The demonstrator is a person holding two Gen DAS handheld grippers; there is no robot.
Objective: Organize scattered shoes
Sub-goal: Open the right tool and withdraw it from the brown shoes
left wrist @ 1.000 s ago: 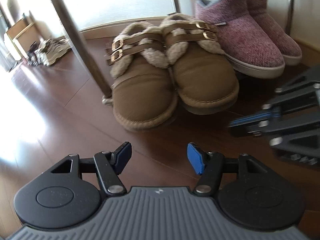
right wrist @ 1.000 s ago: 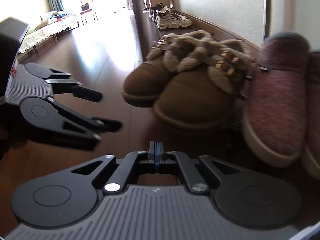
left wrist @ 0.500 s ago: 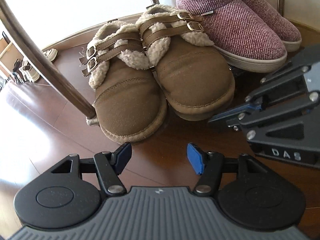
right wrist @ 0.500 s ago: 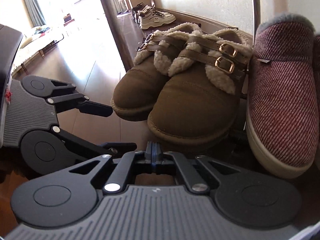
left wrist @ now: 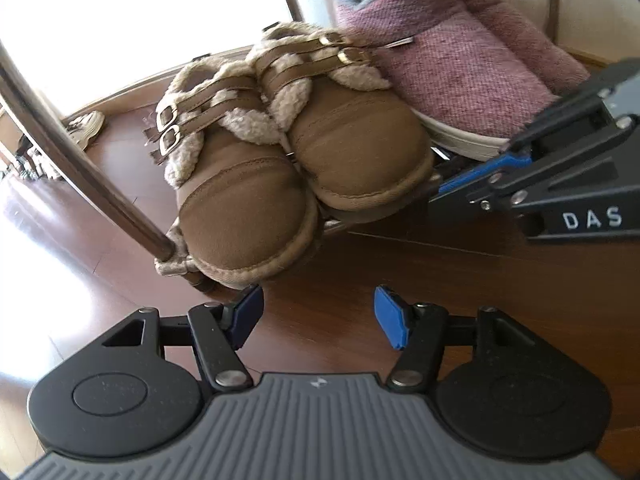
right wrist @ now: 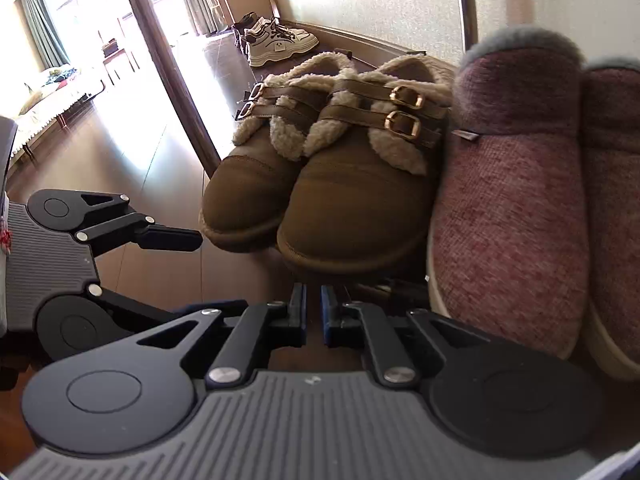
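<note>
A pair of brown fleece-lined shoes [left wrist: 304, 168] with buckle straps sits side by side on the low rail of a metal rack; it also shows in the right wrist view [right wrist: 320, 184]. A pair of maroon knit slippers [left wrist: 460, 76] stands to their right, also seen in the right wrist view [right wrist: 516, 216]. My left gripper [left wrist: 318, 316] is open and empty, just in front of the left brown shoe's toe. My right gripper [right wrist: 313, 312] has its jaws a small gap apart, empty, just below the right brown shoe's toe; it shows in the left wrist view [left wrist: 480, 176].
A slanted metal rack pole [left wrist: 80, 152] stands left of the brown shoes. White sneakers [right wrist: 280, 44] lie farther along the wall on the dark wood floor [left wrist: 60, 248]. A box [right wrist: 244, 4] stands beyond them.
Both grippers have moved closer to the brown shoes. The right gripper's jaws, fully shut before, now stand slightly apart. The left gripper stays open.
</note>
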